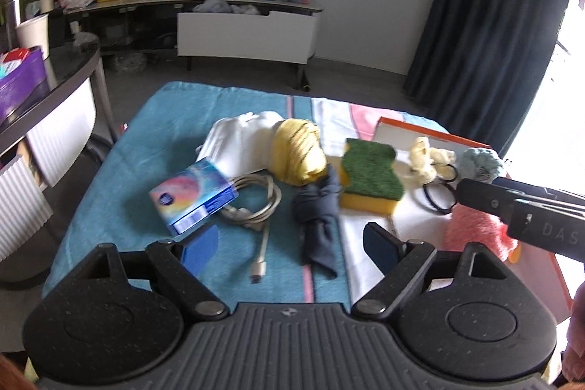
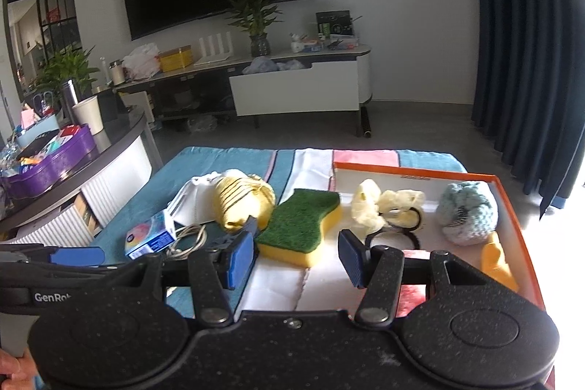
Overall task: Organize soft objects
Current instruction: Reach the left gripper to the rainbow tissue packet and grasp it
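Striped towel (image 1: 153,148) covers the table. Left gripper (image 1: 292,243) gapes wide and empty; a dark sock (image 1: 318,211) lies just ahead between its fingers. Right gripper (image 2: 296,258) also gapes empty, sponge (image 2: 301,225) just ahead, orange box (image 2: 512,218) to its right.

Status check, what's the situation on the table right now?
Both claws open, empty: left claw, right claw. Green-topped sponge ahead of right claw, outside orange box. Nothing blocking.
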The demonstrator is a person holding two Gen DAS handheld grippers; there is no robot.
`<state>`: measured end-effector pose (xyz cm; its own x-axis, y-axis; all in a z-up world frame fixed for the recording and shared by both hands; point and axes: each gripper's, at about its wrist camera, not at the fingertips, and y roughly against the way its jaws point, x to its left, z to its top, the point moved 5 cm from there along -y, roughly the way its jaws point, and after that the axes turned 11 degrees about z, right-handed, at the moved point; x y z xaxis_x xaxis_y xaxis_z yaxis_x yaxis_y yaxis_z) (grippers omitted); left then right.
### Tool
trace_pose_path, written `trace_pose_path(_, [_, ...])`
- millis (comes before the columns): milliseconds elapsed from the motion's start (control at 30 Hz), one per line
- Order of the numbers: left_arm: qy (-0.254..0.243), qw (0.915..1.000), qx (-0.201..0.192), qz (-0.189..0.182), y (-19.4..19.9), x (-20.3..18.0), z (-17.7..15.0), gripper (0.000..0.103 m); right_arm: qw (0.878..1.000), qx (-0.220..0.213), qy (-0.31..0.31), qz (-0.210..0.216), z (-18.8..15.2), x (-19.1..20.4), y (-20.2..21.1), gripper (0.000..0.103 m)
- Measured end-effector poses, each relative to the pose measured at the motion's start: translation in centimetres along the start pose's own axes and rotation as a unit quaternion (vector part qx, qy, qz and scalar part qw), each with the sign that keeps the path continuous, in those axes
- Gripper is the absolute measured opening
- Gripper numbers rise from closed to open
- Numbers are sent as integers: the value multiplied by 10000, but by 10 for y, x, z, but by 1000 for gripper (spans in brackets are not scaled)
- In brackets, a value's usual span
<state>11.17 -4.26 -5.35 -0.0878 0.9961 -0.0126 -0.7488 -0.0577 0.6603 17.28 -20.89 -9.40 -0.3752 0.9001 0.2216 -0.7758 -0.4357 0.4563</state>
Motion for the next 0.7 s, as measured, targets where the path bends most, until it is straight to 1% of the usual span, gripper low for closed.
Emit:
trace_pose_path(167, [132,9998,68,130,-4,19,-5,88,10000,40,38,53,-1,6,-4,64])
trace_pose_path(300, [232,9993,77,278,-10,35,-3,89,9999,73,69,78,-1,8,-8,64])
trace_pose_path(367, [241,9993,76,292,-16,42,-2,90,9999,86,62,86,-1,7,-9,64])
trace_pose_path(533, [-43,9994,33,342,-39,59,3,91,9999,109,86,102,-2,8,-13,64])
trace_pose_path(667, [-337,9992,47,188,-61,70,8,91,9998,145,73,79,-3,6,-16,64])
trace_pose_path(700, [-451,9989,41,86,-67,70,9,91,9998,158,66,61,-3,5,-17,64])
